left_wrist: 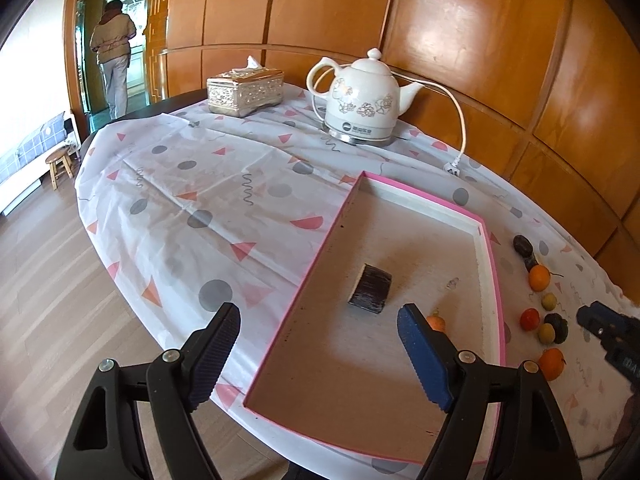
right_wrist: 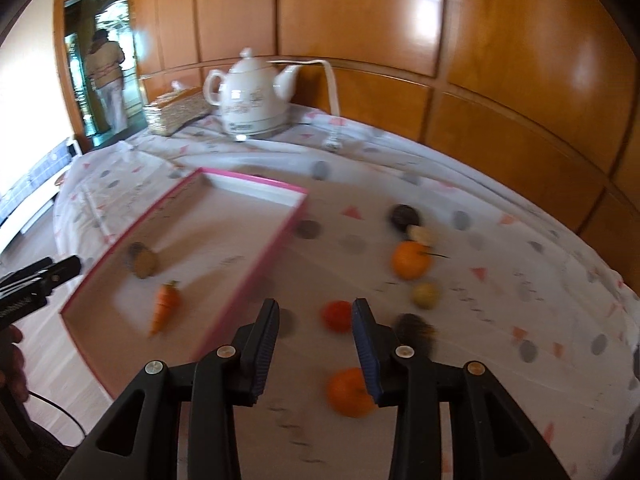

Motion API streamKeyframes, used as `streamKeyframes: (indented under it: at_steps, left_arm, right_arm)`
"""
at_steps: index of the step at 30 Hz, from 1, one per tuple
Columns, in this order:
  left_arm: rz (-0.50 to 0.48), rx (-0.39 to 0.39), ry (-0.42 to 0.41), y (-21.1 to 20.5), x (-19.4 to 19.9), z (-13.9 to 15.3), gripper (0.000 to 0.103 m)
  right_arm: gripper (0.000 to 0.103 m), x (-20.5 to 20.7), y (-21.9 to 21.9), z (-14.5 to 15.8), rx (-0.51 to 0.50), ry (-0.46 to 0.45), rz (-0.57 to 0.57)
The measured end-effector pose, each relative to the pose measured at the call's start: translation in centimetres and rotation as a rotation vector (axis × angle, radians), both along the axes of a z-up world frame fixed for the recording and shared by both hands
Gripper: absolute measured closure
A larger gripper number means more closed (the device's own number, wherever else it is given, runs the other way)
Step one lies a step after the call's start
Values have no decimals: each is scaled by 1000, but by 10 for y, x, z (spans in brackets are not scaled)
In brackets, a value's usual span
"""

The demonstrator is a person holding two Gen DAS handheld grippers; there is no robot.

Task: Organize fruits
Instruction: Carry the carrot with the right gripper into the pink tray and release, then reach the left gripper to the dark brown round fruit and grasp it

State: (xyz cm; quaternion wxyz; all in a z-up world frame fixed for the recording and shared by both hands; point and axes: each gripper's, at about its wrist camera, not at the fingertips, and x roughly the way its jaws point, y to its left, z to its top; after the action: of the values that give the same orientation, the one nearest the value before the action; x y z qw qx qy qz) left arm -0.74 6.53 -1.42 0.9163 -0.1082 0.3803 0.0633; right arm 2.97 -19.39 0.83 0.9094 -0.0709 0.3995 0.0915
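Fruit lies loose on the patterned cloth over the counter (right_wrist: 500, 280), right of the shallow pink-rimmed cardboard tray (left_wrist: 494, 280): a stemmed orange mandarin (right_wrist: 411, 259), a small red tomato (right_wrist: 338, 316), a pale yellow-green round fruit (right_wrist: 425, 295) and a second mandarin (right_wrist: 350, 393). Inside the tray sit a dark cylindrical piece (left_wrist: 370, 289) and a small orange carrot (right_wrist: 165, 306). The right hand-held gripper (right_wrist: 316, 344) hovers over the fruit, fingers apart, holding nothing. The left hand-held gripper (left_wrist: 320, 354) gapes wide over the tray, empty.

We see black plastic gripper frames (left_wrist: 320, 344) with silver screws. Ribbed pads (right_wrist: 370, 356): blue toward three o'clock, black toward nine.
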Motion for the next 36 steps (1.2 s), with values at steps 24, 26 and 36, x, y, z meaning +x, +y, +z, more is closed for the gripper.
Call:
streamKeyframes:
  at_steps: [24, 26, 36]
  left_arm:
    - [-247, 38, 6, -63, 30, 15, 23]
    - [-293, 28, 11, -76, 38, 19, 23]
    - [-466, -81, 77, -147, 103, 29, 36]
  right_arm:
    - [65, 6, -218, 3, -170, 81, -475]
    - [65, 6, -232, 1, -157, 85, -513]
    - [65, 6, -264, -16, -46, 134, -575]
